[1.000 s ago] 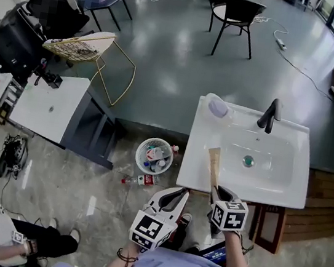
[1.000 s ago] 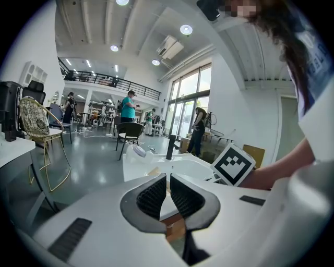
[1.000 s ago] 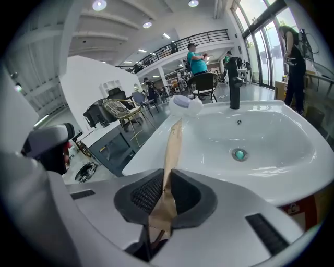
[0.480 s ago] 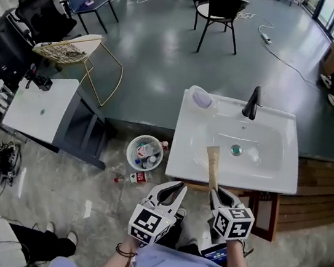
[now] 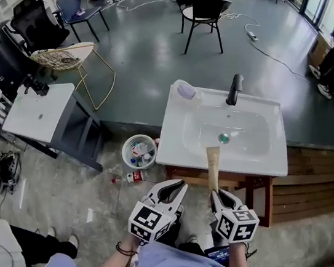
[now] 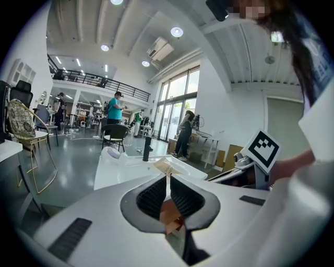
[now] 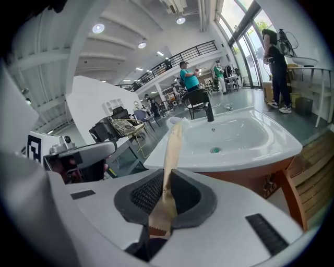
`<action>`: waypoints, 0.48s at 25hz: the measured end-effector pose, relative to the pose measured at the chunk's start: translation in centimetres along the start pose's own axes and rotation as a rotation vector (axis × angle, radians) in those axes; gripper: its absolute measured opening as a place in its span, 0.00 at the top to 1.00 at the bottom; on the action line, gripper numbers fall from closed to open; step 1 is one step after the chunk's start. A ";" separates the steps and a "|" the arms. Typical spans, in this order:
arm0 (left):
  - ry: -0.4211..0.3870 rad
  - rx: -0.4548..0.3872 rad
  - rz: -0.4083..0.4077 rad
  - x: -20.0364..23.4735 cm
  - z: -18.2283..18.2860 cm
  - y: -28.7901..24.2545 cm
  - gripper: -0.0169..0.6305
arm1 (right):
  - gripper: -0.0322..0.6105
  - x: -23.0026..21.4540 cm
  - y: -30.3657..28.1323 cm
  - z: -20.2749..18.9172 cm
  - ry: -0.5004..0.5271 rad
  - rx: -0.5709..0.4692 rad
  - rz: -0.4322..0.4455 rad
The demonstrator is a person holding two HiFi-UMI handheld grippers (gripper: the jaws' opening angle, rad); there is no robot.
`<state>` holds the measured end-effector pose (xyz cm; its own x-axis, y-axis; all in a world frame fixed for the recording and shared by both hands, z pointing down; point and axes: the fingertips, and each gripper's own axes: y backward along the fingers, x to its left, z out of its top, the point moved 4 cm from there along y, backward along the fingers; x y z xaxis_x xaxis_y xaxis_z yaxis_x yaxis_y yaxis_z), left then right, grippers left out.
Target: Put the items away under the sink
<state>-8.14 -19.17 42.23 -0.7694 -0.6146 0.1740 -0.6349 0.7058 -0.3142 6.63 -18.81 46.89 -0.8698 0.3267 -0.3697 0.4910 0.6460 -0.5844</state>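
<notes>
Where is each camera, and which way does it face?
Head view: on the person's head, steeply down at the sink; left gripper, right gripper, arms show.
Left gripper view: on that gripper, facing the sink; its shut jaws show.
Right gripper view: likewise; jaws clamp a paper bag.
All three share sink and bag.

A black chair (image 5: 202, 7) stands well apart from a rubbish-filled waste bin (image 5: 123, 149)

Bright, even light: daylight comes through tall windows (image 6: 175, 112) far ahead of the left tool (image 6: 168, 180), with round ceiling lamps (image 6: 177, 32) above it. Soft sheen lies on the grey floor (image 5: 149, 46) beyond both tools. The tool views bulge and have dark corners. The tan packet (image 7: 172, 151) clamped in the right tool (image 7: 167, 177) goes soft close up.
</notes>
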 end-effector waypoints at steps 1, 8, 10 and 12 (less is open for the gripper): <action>0.001 0.000 -0.006 -0.8 -0.1 0.1 0.94 | 0.87 -0.2 0.7 -0.4 -0.002 -0.003 -0.001; -0.008 -0.002 -0.035 -6.2 -0.7 1.0 0.94 | 0.87 -1.6 5.4 -2.7 -0.003 -0.028 -0.016; -0.007 -0.008 -0.040 -7.7 -0.9 1.2 0.94 | 0.87 -1.9 6.7 -3.6 -0.004 -0.031 -0.018; -0.009 -0.012 -0.041 -9.1 -1.1 1.5 0.94 | 0.86 -2.2 8.0 -4.6 -0.002 -0.031 -0.018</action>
<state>-2.16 -12.07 41.21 -0.7420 -0.6464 0.1779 -0.6668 0.6842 -0.2953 12.27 -11.21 46.33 -0.8785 0.3137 -0.3604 0.4734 0.6729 -0.5683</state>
